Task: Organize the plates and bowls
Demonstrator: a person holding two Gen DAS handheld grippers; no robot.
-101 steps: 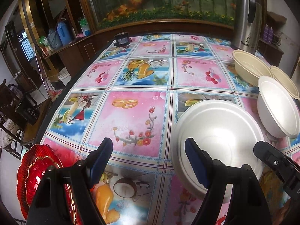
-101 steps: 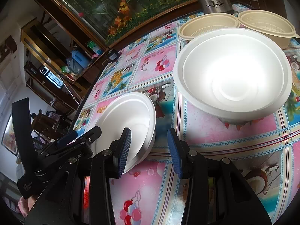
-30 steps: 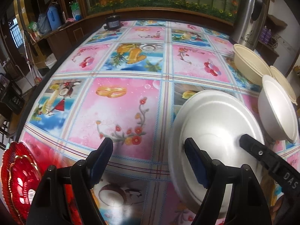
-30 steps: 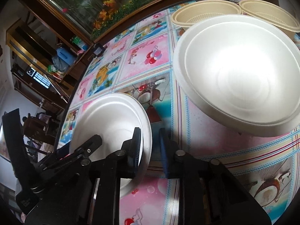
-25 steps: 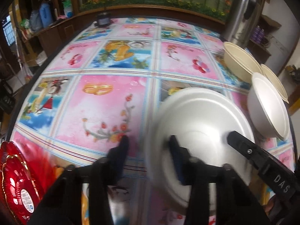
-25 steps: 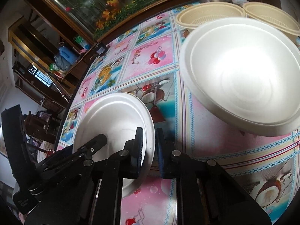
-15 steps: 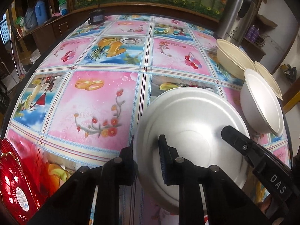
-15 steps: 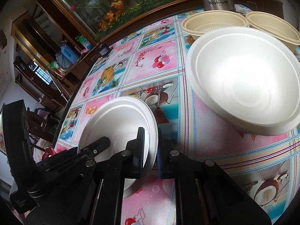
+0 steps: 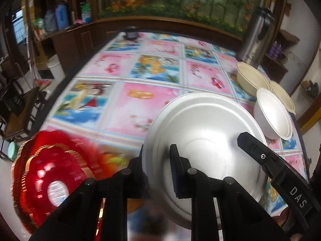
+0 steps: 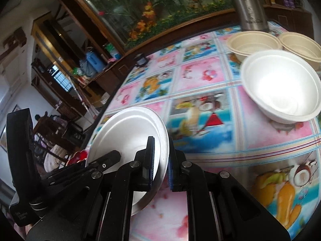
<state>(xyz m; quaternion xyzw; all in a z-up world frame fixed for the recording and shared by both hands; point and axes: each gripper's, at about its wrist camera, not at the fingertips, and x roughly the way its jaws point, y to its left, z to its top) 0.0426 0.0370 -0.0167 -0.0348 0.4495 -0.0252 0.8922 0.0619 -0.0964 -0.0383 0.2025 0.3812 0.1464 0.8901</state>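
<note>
While rim-clamped, white plate [image 9: 202,128] beside table edge [image 10: 106,104].

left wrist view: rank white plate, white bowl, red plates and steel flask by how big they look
1. White plate, though it is nearest the camera.
2. Red plates, blurred.
3. White bowl and steel flask look about alike; distance makes this unsure.

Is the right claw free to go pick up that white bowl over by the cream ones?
Probably not yet. The right claw is shut on the white plate's rim, as is the left claw. The path to the white bowl looks open, though.
</note>
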